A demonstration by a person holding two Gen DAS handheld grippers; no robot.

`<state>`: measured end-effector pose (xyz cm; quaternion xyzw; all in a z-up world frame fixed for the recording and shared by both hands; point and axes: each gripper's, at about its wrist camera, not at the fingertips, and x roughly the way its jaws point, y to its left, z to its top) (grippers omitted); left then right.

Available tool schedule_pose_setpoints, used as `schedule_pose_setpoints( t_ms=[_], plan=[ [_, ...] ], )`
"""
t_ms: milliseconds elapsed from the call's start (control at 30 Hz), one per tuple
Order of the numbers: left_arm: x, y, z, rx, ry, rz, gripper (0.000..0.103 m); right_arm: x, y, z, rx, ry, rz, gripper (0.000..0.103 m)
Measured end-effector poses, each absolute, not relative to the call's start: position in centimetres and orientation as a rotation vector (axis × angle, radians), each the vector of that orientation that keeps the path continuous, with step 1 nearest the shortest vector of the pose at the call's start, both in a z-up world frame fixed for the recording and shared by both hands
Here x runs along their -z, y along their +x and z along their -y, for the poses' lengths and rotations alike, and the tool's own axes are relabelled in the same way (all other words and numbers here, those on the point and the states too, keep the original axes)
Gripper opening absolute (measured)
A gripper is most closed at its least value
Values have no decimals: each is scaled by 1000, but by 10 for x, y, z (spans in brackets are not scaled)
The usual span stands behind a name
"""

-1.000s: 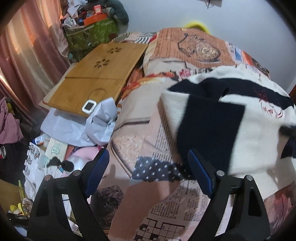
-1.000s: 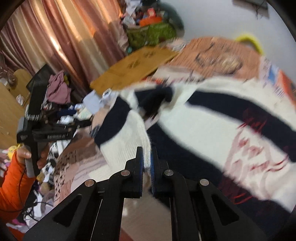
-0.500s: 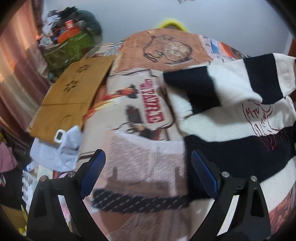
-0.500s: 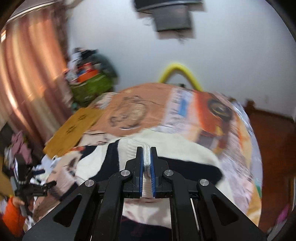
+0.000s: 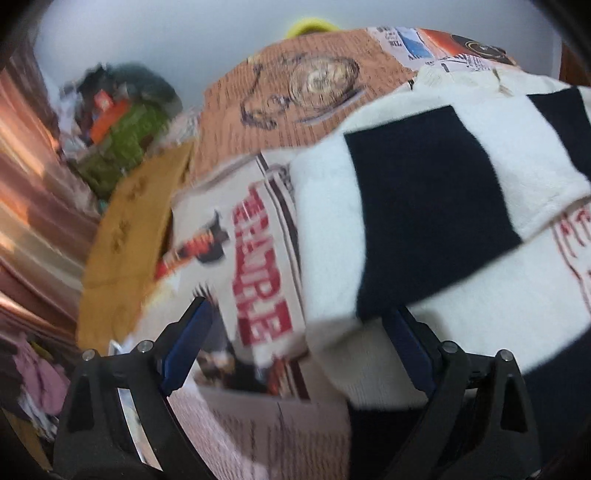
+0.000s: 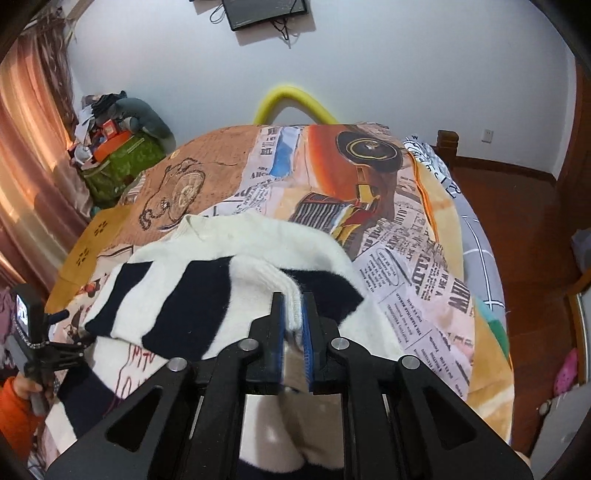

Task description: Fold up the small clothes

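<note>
Far left, curtains, then a green bag heaped with clutter and a wooden board off the bed's left edge. Left tool: jaws wide, holding nothing, hovering over the bed's newspaper-print cover, its right finger at the lower left edge of the striped sweater. Sweater, cream with navy bands and red line drawing, lies mid-bed, sleeve folded across the body. Right tool: jaws narrow, clamped on the cream cuff of that sleeve, over the sweater. Further right, wood floor. Wall screen up top.
</note>
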<state>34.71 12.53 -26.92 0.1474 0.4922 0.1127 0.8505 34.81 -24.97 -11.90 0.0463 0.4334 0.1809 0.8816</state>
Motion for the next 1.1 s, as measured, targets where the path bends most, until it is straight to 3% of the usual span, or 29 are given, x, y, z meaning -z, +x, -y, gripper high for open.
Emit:
schedule_pose_setpoints(
  t_ms=[67, 133, 200, 267, 433, 733, 800, 867, 933, 1100],
  plan=[
    [274, 353, -118, -256, 392, -1006, 86, 123, 351, 251, -378, 99, -914, 30],
    [278, 359, -116, -252, 408, -1006, 74, 129, 350, 253, -383, 95, -928, 42],
    [279, 364, -116, -226, 374, -1012, 56, 135, 348, 252, -386, 89, -937, 42],
    [279, 365, -118, -197, 321, -1022, 27, 141, 346, 251, -399, 90, -950, 43],
    [270, 356, -134, -249, 234, -989, 11, 141, 337, 251, -428, 101, -956, 42],
    [273, 338, -191, -235, 104, -1083, 13, 136, 317, 253, -424, 70, -938, 42],
    [270, 334, -190, -221, 93, -1088, 21, 134, 315, 261, -385, 55, -929, 44],
    [265, 331, -189, -190, 49, -1092, 38, 136, 314, 268, -339, 19, -932, 48],
    [261, 326, -189, -138, -23, -1093, 43, 143, 317, 274, -307, -1, -956, 48],
    [269, 320, -168, -83, -20, -1141, 41, 177, 320, 284, -307, -1, -1066, 48]
  ],
)
